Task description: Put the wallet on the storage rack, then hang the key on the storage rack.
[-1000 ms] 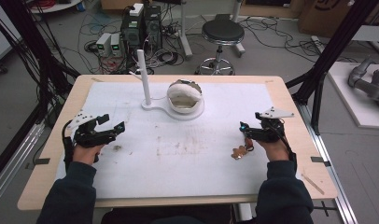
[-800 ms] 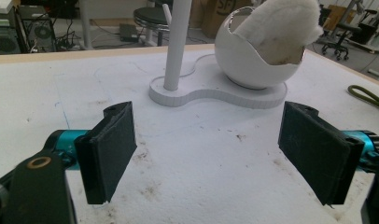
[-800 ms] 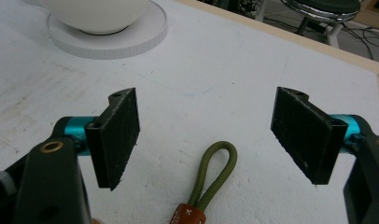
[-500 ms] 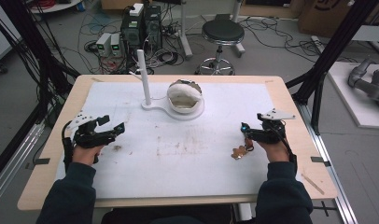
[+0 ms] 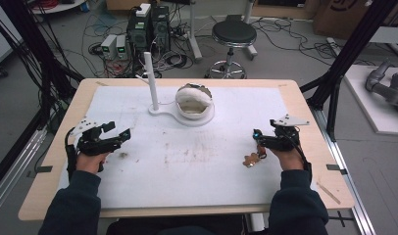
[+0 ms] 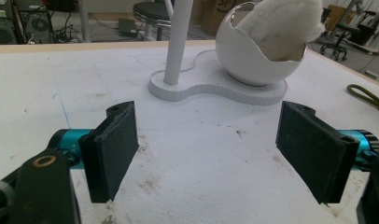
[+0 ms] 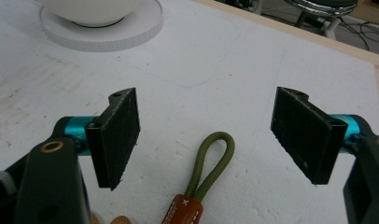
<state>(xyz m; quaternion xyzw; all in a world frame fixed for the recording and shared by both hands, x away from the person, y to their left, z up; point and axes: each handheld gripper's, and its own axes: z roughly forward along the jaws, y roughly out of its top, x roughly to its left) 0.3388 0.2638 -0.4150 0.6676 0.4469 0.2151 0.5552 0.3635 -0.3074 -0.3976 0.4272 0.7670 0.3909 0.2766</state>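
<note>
Two grippers, both yours: left gripper [image 5: 119, 136] at 9 o'clock, jaws apart, empty, aimed at the stand [image 6: 215, 86]. Right gripper [image 7: 206, 135] at 3 o'clock, jaws apart, straddling the keychain [image 7: 207, 170] loop, likely for pickup.

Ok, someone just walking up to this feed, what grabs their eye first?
Probably the broken white egg-shaped shell stuffed with white fluff, on a white base beside an upright post at the table's far middle. Then the olive cord loop with a brown leather tab lying between the open right gripper jaws.
</note>
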